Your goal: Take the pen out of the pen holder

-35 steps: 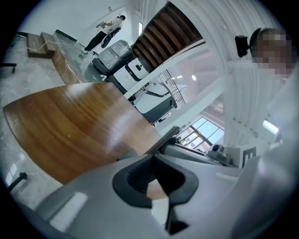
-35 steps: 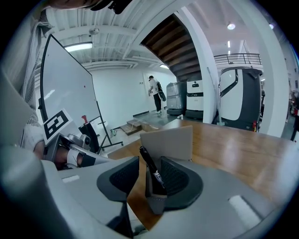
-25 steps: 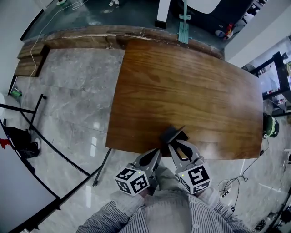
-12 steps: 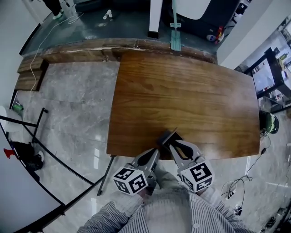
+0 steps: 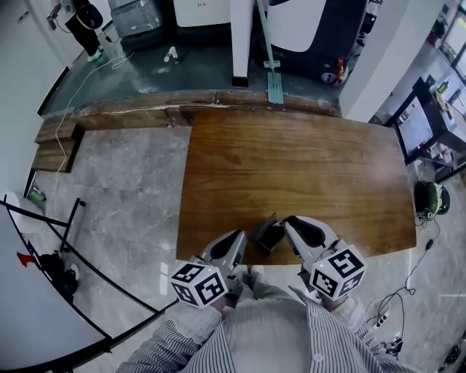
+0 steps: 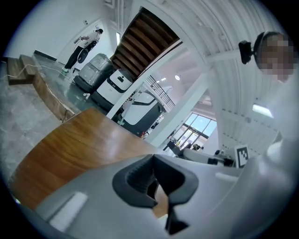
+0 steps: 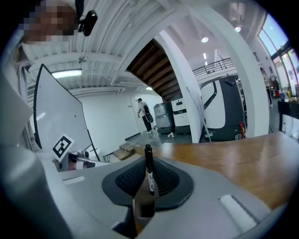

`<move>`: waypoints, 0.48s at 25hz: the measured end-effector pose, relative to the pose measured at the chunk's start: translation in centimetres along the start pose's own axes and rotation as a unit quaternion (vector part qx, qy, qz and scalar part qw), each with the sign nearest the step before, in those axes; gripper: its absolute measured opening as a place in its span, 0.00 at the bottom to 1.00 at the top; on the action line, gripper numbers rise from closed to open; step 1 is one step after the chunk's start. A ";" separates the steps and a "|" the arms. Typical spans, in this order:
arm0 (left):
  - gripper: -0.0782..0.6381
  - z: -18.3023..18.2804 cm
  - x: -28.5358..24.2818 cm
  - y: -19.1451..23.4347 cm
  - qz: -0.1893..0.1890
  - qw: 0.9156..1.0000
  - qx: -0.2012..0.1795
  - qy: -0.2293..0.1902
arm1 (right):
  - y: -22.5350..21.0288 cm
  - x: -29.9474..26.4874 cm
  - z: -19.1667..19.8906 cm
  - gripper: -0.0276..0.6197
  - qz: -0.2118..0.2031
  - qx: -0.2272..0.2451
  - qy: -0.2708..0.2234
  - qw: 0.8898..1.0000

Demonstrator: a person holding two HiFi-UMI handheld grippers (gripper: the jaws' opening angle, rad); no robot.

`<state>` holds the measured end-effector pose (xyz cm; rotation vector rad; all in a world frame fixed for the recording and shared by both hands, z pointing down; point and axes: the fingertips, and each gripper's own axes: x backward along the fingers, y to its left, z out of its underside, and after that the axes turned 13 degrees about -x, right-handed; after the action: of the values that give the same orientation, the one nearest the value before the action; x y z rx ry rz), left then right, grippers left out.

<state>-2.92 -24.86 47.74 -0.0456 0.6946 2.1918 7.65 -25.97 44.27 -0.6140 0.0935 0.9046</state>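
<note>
My right gripper (image 5: 290,225) is shut on a small dark pen holder (image 5: 268,235), held above the near edge of the brown wooden table (image 5: 291,167). In the right gripper view the holder (image 7: 144,207) looks tan between the ribbed pads, and a black pen (image 7: 149,164) stands upright in it, its cap above the jaws of the right gripper (image 7: 145,186). My left gripper (image 5: 241,237) is just left of the holder, apart from it as far as I can see. In its own view the left gripper (image 6: 153,163) has its pads meeting at the tips, with nothing seen gripped.
The table top beyond the holder is bare. Grey marble floor (image 5: 116,175) lies to the left, with a black metal frame (image 5: 65,226). A raised dark platform with white machines (image 5: 291,29) runs along the table's far side. A person (image 5: 86,18) stands far off.
Both grippers have risen toward the head camera, the pen holder rising with the right one. The right gripper's marker cube has swung out to the right.
</note>
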 end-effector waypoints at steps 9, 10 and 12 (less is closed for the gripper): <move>0.12 -3.8 -1.6 -0.6 0.021 0.999 -0.048 -0.016 | 0.4 2.5 -4.0 0.11 -0.041 -0.045 -0.083 0.995; 0.12 -3.9 -1.9 -0.7 0.024 0.998 -0.046 -0.017 | 0.5 2.7 -4.3 0.11 -0.042 -0.043 -0.090 0.994; 0.12 -4.2 -2.4 -1.2 0.032 0.998 -0.046 -0.021 | 0.6 3.1 -4.8 0.11 -0.040 -0.041 -0.106 0.993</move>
<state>-1.26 -27.98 44.24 -0.0257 0.5796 2.2780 9.93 -26.07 39.03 -0.5895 -0.1594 0.8937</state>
